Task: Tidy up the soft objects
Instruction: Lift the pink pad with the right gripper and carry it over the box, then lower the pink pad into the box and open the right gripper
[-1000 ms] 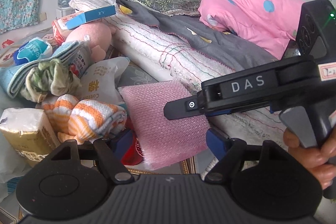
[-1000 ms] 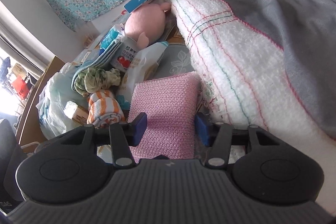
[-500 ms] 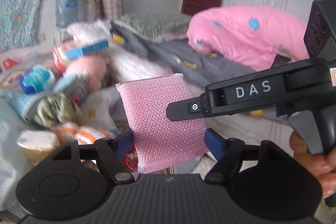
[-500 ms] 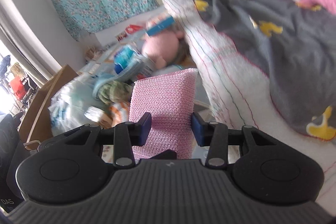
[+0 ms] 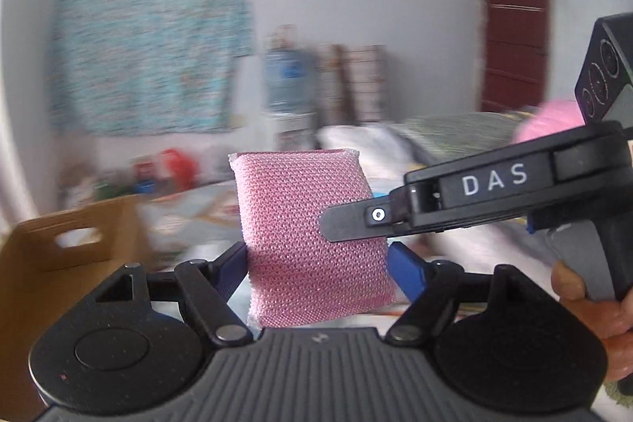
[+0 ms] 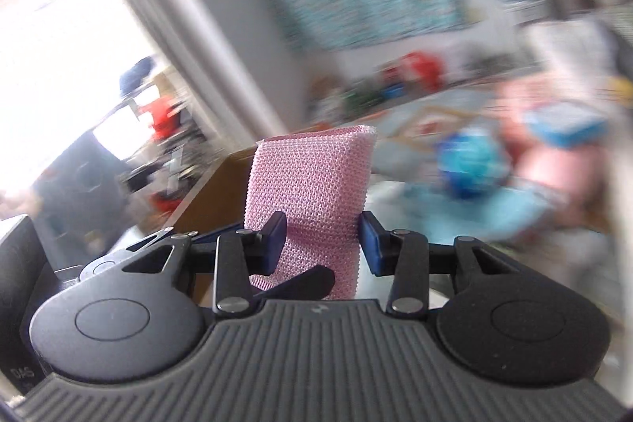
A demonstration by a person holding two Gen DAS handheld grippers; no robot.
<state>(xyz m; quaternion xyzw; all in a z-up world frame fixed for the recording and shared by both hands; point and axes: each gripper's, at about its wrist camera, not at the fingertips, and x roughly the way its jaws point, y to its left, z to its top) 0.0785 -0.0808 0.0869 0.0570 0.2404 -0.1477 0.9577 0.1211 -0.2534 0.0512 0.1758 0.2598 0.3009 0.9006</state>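
In the air, centre of both views: pink sponge (image 5: 300, 208), mesh-covered, standing roughly upright, top tilted slightly left in the left wrist view.
Sponge support: clear of every surface, carried only by the two tools.
Left gripper (image 5: 316, 260): jaws wide, spanning the sponge's broad face near its lower half; left blue pad against the left edge, right blue pad at the right edge. Contact on the right side looks light.
Right gripper (image 6: 322, 244): jaws narrow, clamped on the sponge's lower part; both blue pads pressed into the mesh.
Right tool in left wrist view: coming in from the right, one black finger lying across the sponge's front face, body marked DAS.
Left tool in right wrist view: dark finger tip crossing in front of the sponge's bottom edge.
Hand (image 5: 585, 303): wrapped round the right tool's grip, lower right of the left wrist view.
Cardboard box (image 5: 59, 263): brown, handle cut-out in its wall, low on the left, behind and below the sponge.
Teal cloth (image 5: 150, 42): hung flat on the back wall.
Water bottle (image 5: 289, 74): large, blue-tinted, standing against the wall right of the cloth.
Door (image 5: 514, 26): dark red, far right.
Background: heavily blurred in both views; bedding and coloured items near the floor not identifiable.
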